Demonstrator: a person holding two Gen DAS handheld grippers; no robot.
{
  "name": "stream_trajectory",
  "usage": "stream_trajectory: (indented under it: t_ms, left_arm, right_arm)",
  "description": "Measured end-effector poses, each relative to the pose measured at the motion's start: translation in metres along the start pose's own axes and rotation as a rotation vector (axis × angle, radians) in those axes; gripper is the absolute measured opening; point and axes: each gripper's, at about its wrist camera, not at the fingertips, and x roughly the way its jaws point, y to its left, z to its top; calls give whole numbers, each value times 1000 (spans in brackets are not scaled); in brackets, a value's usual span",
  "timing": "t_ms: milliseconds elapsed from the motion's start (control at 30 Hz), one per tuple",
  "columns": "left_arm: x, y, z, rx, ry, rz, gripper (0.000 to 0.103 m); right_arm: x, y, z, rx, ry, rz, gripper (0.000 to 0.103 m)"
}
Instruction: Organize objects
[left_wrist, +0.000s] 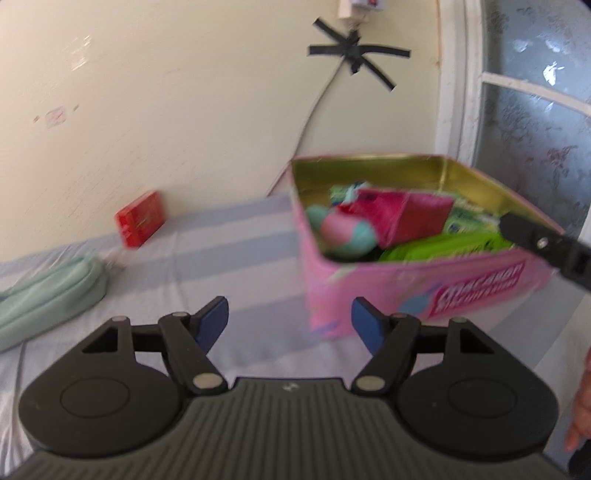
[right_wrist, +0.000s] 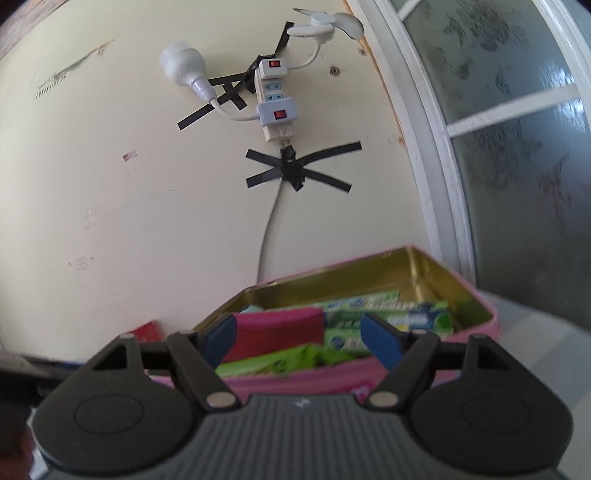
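**Left wrist view: tin's nearly packed, red box still outside it**

Left wrist view has the pink tin (left_wrist: 424, 280) sitting open on the pale striped cloth (left_wrist: 236, 236), lid off, gold inside. It's stuffed already: a pink-and-teal ball (left_wrist: 345, 236) against the near-left wall, a red-pink pouch (left_wrist: 402, 216) leaning over the middle, green packets (left_wrist: 443, 247) under and behind it. Everything's a bit motion-blurred, so I can't read the print on the tin's front.

Both grippers look empty to me. The left gripper (left_wrist: 290, 325) has its blue pads spread apart with nothing between them, just cloth and the tin's near corner showing through the gap. The right gripper (right_wrist: 297, 341) is also released, jaws wide, hovering at the tin's near rim with the pouch and green packets visible beyond its pads. One black finger of it pokes over the tin's right edge in the left view.

So I'd guess something has just gone in and it's time to fetch the next thing. Best candidate is the small red box (left_wrist: 140, 219), left of the tin and up against the wall. There's also a mint-green fabric roll (left_wrist: 48, 295), further left of the tin. Next move probably calls for swinging the left gripper over to the red box and squaring the pads across its narrow sides, since it stands tilted.
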Motion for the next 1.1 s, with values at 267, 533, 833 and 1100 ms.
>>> stream_trajectory:
  t_ms: [267,533,833,1100]
  left_arm:
    - [-1,39,-28,-64,59,79,75]
    - [-1,79,-43,-126,75,165,76]
    - [6,103,-59,-143,76,253,79]
    - [4,108,-61,-178,71,225,80]
  right_arm:
    - [-2,32,-21,-29,69,67,77]
    - [4,70,-41,-99,160,130,78]
    - [15,91,-59,-132,246,143,78]
    - [19,103,-64,-187,282,150,79]
